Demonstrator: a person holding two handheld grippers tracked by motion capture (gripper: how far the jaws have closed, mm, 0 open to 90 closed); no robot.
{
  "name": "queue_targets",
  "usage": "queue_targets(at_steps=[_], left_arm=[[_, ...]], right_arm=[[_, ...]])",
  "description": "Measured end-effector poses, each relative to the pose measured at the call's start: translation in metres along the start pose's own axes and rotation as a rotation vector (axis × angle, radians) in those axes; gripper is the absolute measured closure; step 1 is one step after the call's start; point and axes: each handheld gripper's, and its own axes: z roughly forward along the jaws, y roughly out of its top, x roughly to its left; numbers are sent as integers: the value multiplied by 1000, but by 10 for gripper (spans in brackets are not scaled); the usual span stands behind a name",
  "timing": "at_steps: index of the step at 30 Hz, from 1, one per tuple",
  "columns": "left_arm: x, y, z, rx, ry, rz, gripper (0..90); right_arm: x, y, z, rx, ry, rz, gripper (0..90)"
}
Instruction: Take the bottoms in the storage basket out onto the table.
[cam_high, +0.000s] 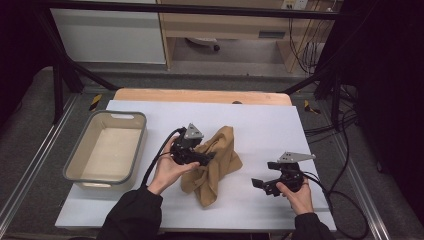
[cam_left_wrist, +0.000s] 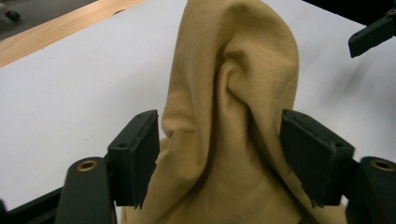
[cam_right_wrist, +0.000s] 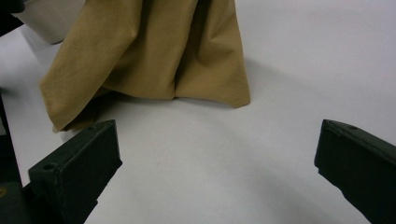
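Observation:
A tan cloth lies bunched in the middle of the white table sheet, its far part raised into a ridge. My left gripper reaches into it from the left. In the left gripper view the cloth rises as a tall fold between the two jaws of my left gripper; the pads stand at its sides without pinching it. My right gripper is held to the right of the cloth, apart from it. In the right gripper view the jaws of my right gripper are spread wide over bare sheet, short of the cloth.
A grey-rimmed bin with a pale inside stands at the table's left. The wooden table edge runs along the back. Cables trail from both grippers across the sheet. A jaw of the right gripper shows beyond the cloth.

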Motion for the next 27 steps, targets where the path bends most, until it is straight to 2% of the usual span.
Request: queue_targets(at_steps=[9,12,17,27], left_arm=[[3,-1,-10,8,-7,-5,173],[4,-2,-14,9,6,-9,135],[6,-4,-21,12,5,-13,108],[12,-13,-35,32,32,-7,82]], right_arm=[[0,0,0,0,-1,1,7],[0,0,0,1,-1,-1,7],[0,0,-1,1,0,0,7],[0,0,0,2,-3,0,7]])
